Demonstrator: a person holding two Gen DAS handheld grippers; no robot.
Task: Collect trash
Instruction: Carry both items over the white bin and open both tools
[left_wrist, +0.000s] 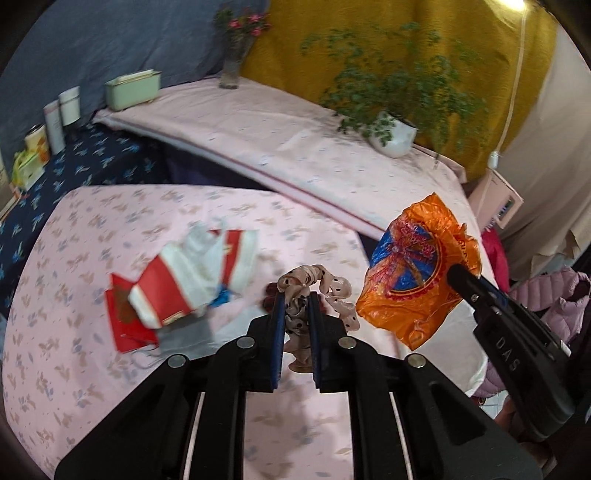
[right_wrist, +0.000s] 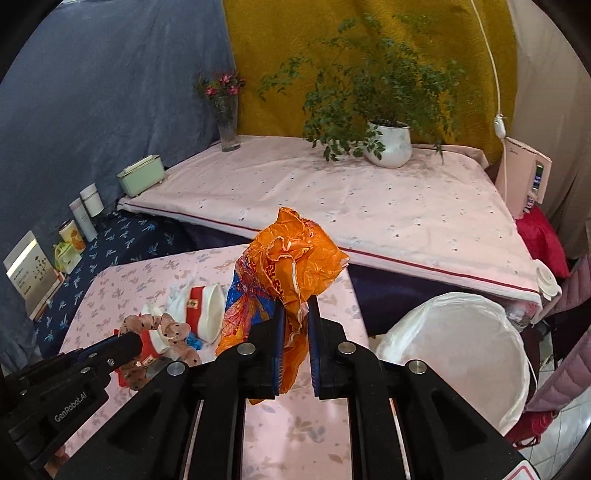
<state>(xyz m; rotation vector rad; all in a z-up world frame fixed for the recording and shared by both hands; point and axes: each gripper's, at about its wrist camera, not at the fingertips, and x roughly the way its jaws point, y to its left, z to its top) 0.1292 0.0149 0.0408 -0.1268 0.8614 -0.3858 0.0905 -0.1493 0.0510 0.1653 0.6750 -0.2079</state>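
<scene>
Carry step. The left claw (left_wrist: 297, 295) pinches a dotted scrunchie (left_wrist: 325, 291) and the right claw (right_wrist: 295, 306) pinches an orange wrapper (right_wrist: 291, 258), both held above the worktop (left_wrist: 92, 229). Next move, judged: swing both to the white bin (right_wrist: 454, 354) on the right and release; the red-and-white packaging (left_wrist: 177, 280) is left.

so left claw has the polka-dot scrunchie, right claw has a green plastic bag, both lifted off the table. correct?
One slip: the plastic bag in the right claw is orange with blue and red print, not green, as the right wrist view shows. The left claw does hold the polka-dot scrunchie, and both are lifted off the table.
</scene>
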